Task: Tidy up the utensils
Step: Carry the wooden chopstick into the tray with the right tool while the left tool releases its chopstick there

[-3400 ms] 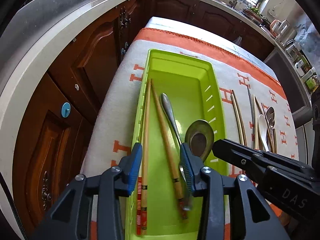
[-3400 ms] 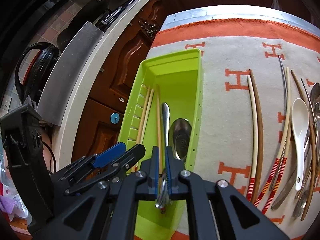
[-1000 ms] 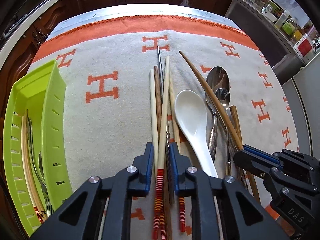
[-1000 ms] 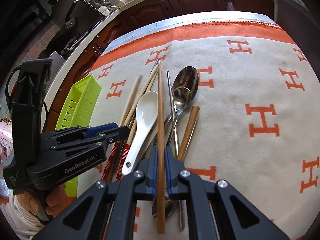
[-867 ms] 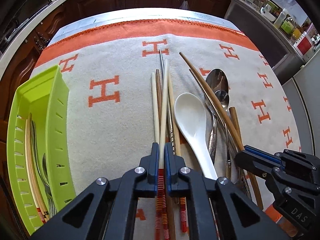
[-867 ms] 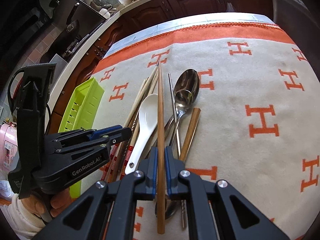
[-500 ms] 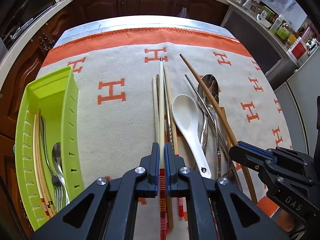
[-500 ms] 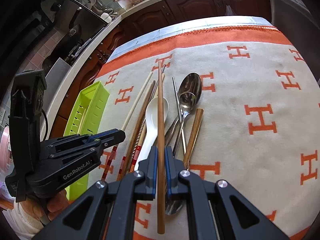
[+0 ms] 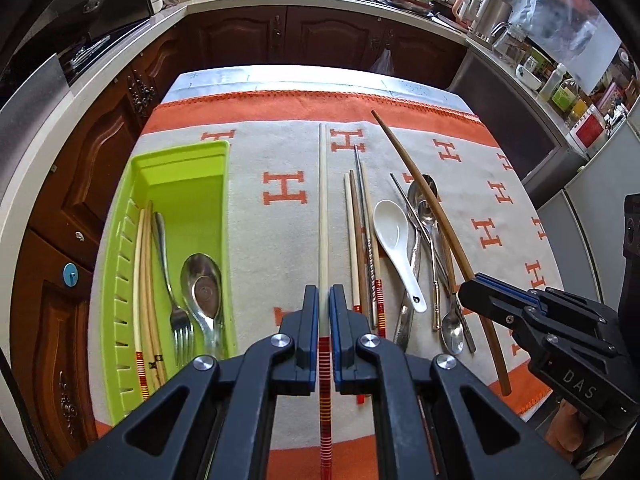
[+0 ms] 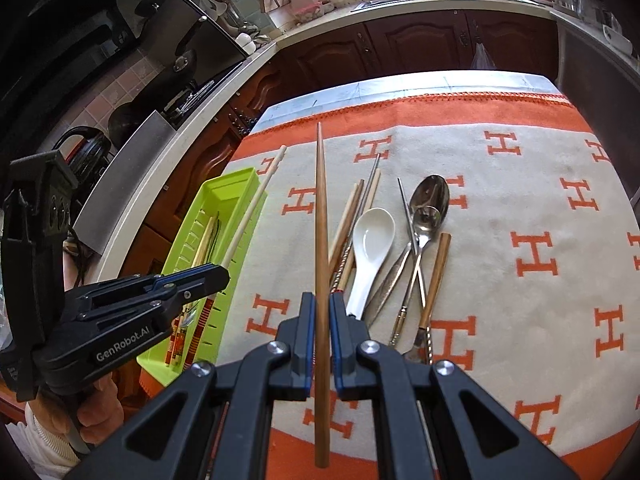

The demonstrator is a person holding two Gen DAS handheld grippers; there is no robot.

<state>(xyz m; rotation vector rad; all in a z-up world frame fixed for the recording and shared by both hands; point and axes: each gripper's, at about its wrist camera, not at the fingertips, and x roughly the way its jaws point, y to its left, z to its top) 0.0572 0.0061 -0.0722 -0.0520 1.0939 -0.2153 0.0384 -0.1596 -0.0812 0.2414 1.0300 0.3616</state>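
My left gripper [image 9: 324, 300] is shut on a cream chopstick with a red-striped end [image 9: 323, 208], held above the cloth; it also shows in the right wrist view [image 10: 248, 216]. My right gripper [image 10: 322, 306] is shut on a brown wooden chopstick [image 10: 320, 208], which also shows in the left wrist view [image 9: 436, 216]. The green tray [image 9: 184, 160] at the left holds chopsticks, a fork [image 9: 172, 280] and a metal spoon [image 9: 202, 284]. Loose chopsticks, a white ceramic spoon [image 9: 394, 236] and metal spoons [image 9: 428, 208] lie on the cloth.
The table carries a cream and orange cloth [image 9: 280, 144] with H marks. Dark wooden cabinets [image 9: 320, 36] and a white counter [image 9: 40, 92] surround it on the left and far sides. A fridge [image 9: 592, 184] stands at the right.
Both grippers have risen and pulled back with their chopsticks lifted off the pile. The left one has shifted left, so the tray shows more fully.
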